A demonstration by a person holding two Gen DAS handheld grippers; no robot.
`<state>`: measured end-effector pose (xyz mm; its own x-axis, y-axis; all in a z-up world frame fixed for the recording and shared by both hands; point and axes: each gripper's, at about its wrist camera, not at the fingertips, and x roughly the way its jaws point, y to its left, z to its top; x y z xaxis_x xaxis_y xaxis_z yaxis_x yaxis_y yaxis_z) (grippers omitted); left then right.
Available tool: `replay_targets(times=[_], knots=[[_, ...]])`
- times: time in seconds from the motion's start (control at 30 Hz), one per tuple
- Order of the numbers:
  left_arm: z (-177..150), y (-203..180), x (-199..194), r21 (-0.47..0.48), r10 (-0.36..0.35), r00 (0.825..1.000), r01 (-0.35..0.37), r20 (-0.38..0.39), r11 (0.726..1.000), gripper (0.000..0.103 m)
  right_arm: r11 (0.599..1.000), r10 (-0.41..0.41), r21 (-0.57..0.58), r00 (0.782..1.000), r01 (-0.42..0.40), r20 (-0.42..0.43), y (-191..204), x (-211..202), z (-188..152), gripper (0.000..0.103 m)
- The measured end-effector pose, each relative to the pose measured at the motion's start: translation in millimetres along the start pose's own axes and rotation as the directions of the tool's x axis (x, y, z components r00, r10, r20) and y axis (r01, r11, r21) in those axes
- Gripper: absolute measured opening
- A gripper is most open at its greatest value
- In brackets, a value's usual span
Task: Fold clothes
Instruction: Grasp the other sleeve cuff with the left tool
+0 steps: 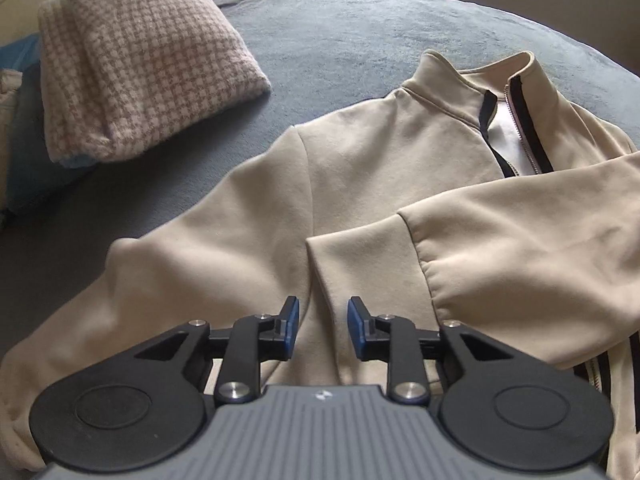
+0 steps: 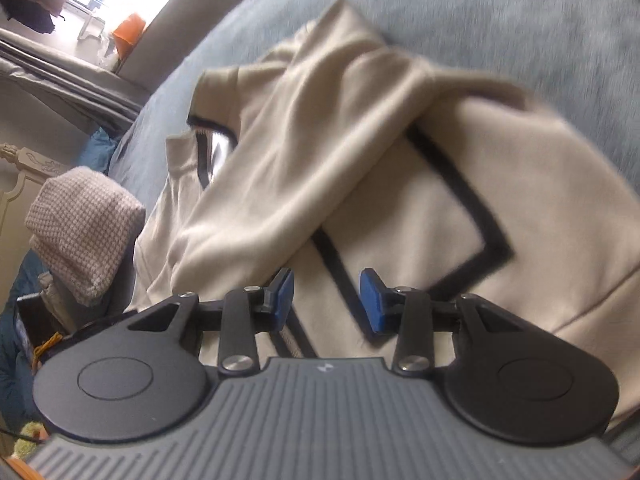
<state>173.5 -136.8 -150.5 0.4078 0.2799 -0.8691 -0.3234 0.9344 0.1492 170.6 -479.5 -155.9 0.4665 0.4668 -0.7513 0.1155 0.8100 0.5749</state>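
A beige zip jacket [image 1: 380, 152] with black trim lies front-up on a grey-blue bedspread [image 1: 340, 28]. One sleeve [image 1: 520, 240] is folded across the chest, its cuff [image 1: 360, 268] just ahead of my left gripper [image 1: 323, 314]. That gripper hovers above the cloth, blue pads apart, nothing between them. In the right wrist view the same jacket [image 2: 420, 200] shows the folded sleeve [image 2: 300, 160] running diagonally and a black trim line [image 2: 472, 216]. My right gripper [image 2: 327, 288] stands open over the trim near the hem, holding nothing.
A folded houndstooth garment [image 1: 140, 60] rests on the bed to the left of the jacket, also visible as a stack [image 2: 84, 232] in the right wrist view. Beyond the bed edge are a window, an orange object [image 2: 128, 32] and dark clothes.
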Motion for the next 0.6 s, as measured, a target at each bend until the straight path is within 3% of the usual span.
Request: replay_targets(times=[0.1, 0.2, 0.27, 0.3, 0.33, 0.37, 0.4, 0.43, 0.47, 0.6], knots=[[13.1, -14.3, -21.7, 0.036, 0.01, 0.998, -0.012, 0.067, 0.999, 0.032, 0.998, -0.041, -0.046, 0.992, 0.046, 0.117, -12.9, -14.4, 32.5, 0.036], [47.1, -61.0, -29.6, 0.104, -0.185, 0.979, 0.175, 0.089, 0.979, 0.042, 0.999, -0.033, -0.025, 0.984, 0.038, 0.177, -39.4, -18.1, 62.8, 0.036], [73.8, -104.1, -28.6, 0.146, -0.356, 0.932, 0.344, 0.066, 0.928, 0.049, 1.0, -0.006, -0.02, 0.984, 0.01, 0.179, -56.6, -13.5, 80.8, 0.037], [89.3, -129.4, -25.7, 0.171, -0.439, 0.898, 0.427, 0.038, 0.888, 0.06, 1.0, 0.009, -0.024, 0.985, -0.005, 0.172, -64.0, -10.2, 89.1, 0.04], [104.9, -154.7, -22.7, 0.192, -0.517, 0.856, 0.506, 0.007, 0.841, 0.063, 0.999, 0.017, -0.047, 0.988, -0.01, 0.156, -69.5, -5.2, 95.8, 0.041], [119.5, -181.4, -19.7, 0.219, -0.562, 0.827, 0.551, -0.016, 0.805, 0.063, 0.996, 0.017, -0.086, 0.989, -0.005, 0.144, -72.5, -0.5, 100.3, 0.041], [133.4, -209.3, -16.5, 0.253, -0.581, 0.813, 0.569, -0.032, 0.782, 0.063, 0.991, 0.016, -0.136, 0.991, 0.003, 0.132, -73.6, 4.1, 103.0, 0.041], [145.7, -237.5, -13.8, 0.295, -0.586, 0.809, 0.571, -0.044, 0.766, 0.065, 0.981, 0.013, -0.192, 0.993, 0.009, 0.115, -74.1, 7.4, 104.9, 0.041], [155.8, -263.8, -11.2, 0.341, -0.575, 0.817, 0.554, -0.048, 0.759, 0.066, 0.97, 0.011, -0.243, 0.995, 0.013, 0.096, -73.5, 10.1, 105.2, 0.041], [183.8, -347.7, 13.5, 0.434, -0.485, 0.864, 0.491, -0.134, 0.755, 0.07, 0.912, 0.027, -0.411, 0.999, -0.006, 0.045, -71.3, 12.8, 100.3, 0.041]])
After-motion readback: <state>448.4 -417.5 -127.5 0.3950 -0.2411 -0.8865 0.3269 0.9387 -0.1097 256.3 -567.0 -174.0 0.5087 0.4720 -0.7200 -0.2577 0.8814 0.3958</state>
